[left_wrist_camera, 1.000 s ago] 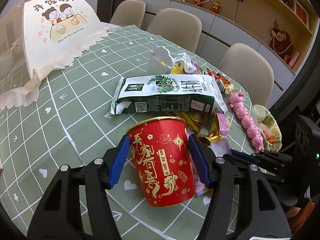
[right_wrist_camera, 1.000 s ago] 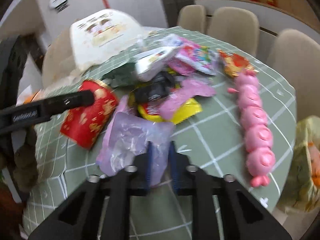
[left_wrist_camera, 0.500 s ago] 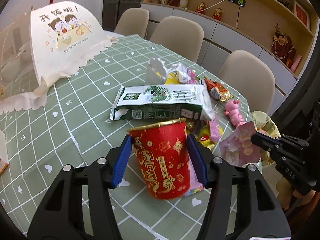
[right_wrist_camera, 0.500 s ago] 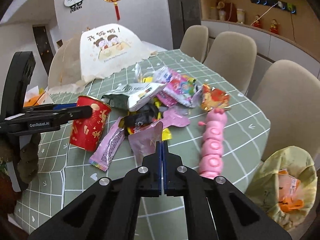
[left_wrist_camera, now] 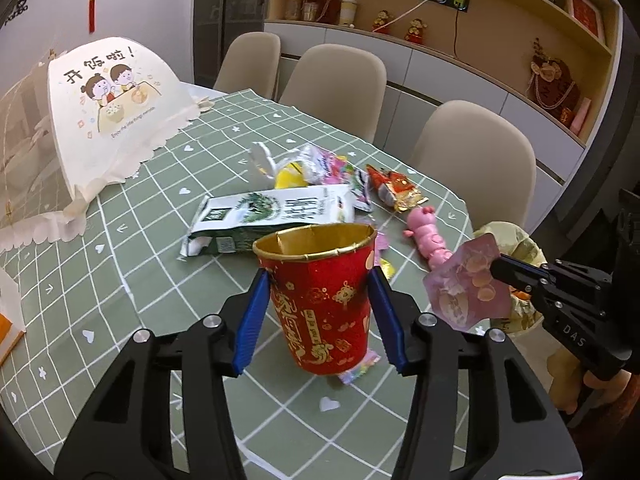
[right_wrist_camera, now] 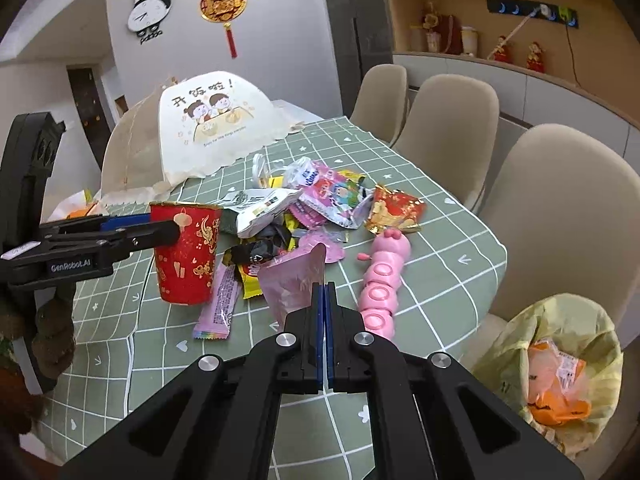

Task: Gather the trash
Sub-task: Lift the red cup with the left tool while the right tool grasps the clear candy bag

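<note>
My left gripper (left_wrist_camera: 320,308) is shut on a red paper cup (left_wrist_camera: 320,296) with gold print and holds it upright, lifted above the table; the cup also shows in the right wrist view (right_wrist_camera: 186,254). My right gripper (right_wrist_camera: 325,292) is shut on a pink translucent wrapper (right_wrist_camera: 292,280), held up off the table; the wrapper also shows in the left wrist view (left_wrist_camera: 466,286). A heap of wrappers (right_wrist_camera: 320,196) and a green and white carton (left_wrist_camera: 272,212) lie mid-table. A yellow trash bag (right_wrist_camera: 560,352) with orange scraps hangs open beside the table's right edge.
A pink caterpillar toy (right_wrist_camera: 382,276) lies right of the heap. A white food cover (left_wrist_camera: 108,100) stands at the far left. A pink snack bar wrapper (right_wrist_camera: 218,304) lies under the cup. Beige chairs (left_wrist_camera: 472,160) line the far side of the green checked tablecloth (left_wrist_camera: 100,280).
The left gripper has lifted the red cup from lying tilted to upright. The right gripper has closed on the pink wrapper and raised it off the table, towards the bag side.
</note>
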Available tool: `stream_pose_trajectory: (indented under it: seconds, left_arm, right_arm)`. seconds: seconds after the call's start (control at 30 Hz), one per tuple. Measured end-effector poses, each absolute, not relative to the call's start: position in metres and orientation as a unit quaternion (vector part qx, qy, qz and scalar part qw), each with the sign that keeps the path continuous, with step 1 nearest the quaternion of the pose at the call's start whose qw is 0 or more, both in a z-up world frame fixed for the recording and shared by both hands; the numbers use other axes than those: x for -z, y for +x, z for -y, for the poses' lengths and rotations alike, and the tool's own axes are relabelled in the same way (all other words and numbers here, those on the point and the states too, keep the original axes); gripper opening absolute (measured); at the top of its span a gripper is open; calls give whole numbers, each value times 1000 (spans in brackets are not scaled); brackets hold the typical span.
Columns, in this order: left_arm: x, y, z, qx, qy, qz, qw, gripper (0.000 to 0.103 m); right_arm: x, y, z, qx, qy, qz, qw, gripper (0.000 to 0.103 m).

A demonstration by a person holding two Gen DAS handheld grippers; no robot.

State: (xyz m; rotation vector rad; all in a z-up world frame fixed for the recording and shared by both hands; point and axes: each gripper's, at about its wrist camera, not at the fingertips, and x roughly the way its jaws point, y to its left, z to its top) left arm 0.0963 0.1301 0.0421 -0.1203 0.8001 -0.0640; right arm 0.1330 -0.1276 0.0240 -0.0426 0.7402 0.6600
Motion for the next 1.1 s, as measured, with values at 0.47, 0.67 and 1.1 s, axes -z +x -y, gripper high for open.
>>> stream_pose_trajectory:
  seconds: [0.47,0.67,1.1]
  left_arm:
    - [-23,68,-149,36,-54,-379,923,52]
    - [-3,83,-170,14,-91,-406,909,54]
    - [2,128,-195,-36,-171,-423,889,49]
  right_arm:
    - [-9,114,112,-294,-41,-361,884,4]
    - [-2,119,97,-297,-50,-375,877,4]
    - [-13,126,104,-318,-61,-355,877,4]
